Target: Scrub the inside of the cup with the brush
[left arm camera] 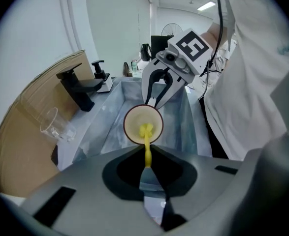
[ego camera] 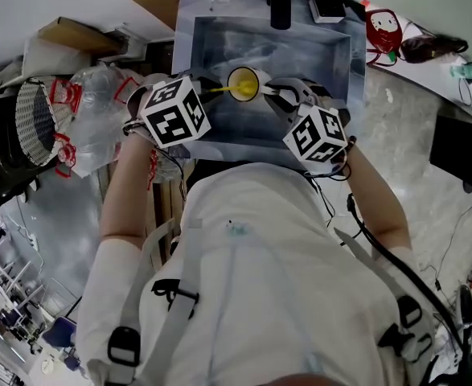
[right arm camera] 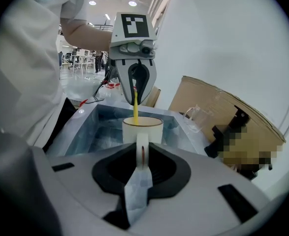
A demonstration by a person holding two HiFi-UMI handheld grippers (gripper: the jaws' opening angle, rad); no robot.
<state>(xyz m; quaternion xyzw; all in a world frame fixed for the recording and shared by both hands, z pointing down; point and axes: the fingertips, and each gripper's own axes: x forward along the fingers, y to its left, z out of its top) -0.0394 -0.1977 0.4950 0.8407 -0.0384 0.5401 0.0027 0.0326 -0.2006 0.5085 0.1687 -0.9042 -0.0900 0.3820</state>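
Over the sink [ego camera: 344, 63], which is lined with a clear plastic film, the person holds both tools close together. The right gripper [right arm camera: 142, 163] has its jaws narrow and pressed on the white handle of the cup [right arm camera: 142, 129]. The cup is white outside, with a thin dark rim, and cream-yellow inside. It is held above the basin with its mouth turned toward the other tool.

The left gripper [left arm camera: 147, 168] has its jaws closed on the thin yellow handle of the brush [left arm camera: 147, 146]. The yellow head of the brush is inside the cup, near the bottom; whether it touches the wall I cannot tell.

The only print I can make out clearly is the black-and-white square pattern on each marker cube [ego camera: 175, 112]. They are code patterns and do not read as words. The plastic bags [ego camera: 99, 95] to the left of the sink carry red printing, but it is too small to read.

Behind the basin stands a black tap [left arm camera: 78, 90]. Beside it a clear glass mug [left arm camera: 53, 124] sits in front of a sheet of brown cardboard [left arm camera: 21, 132]. The person wears white.
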